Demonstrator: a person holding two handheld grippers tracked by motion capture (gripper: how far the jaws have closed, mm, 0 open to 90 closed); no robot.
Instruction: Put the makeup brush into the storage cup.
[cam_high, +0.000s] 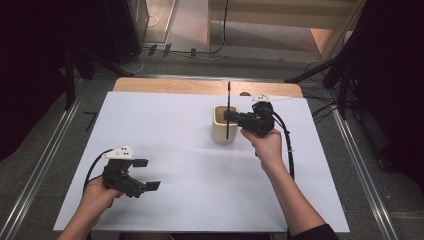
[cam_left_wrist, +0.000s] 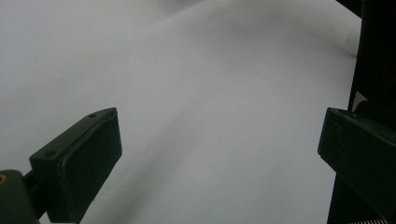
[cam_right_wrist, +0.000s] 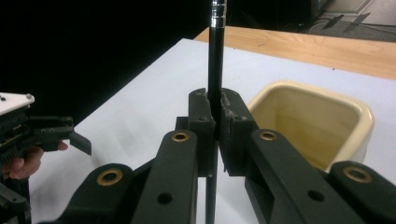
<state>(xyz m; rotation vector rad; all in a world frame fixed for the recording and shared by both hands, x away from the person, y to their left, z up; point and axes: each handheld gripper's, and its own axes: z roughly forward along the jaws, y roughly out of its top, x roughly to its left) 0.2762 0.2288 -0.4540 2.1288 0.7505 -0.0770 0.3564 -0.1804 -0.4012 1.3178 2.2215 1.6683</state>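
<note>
The right gripper (cam_high: 228, 117) is clamped on a black pen (cam_high: 228, 111), holding it upright beside the cream cup (cam_high: 224, 131) near the table's (cam_high: 165, 120) far edge. The left gripper (cam_high: 147, 174) rests near the front left corner, jaws apart and holding nothing.

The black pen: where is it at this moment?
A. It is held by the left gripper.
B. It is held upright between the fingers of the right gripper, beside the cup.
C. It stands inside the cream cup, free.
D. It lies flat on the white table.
B: the right gripper is shut on the black pen, which stands upright beside the cream cup; the left gripper is open and holds nothing.
</note>
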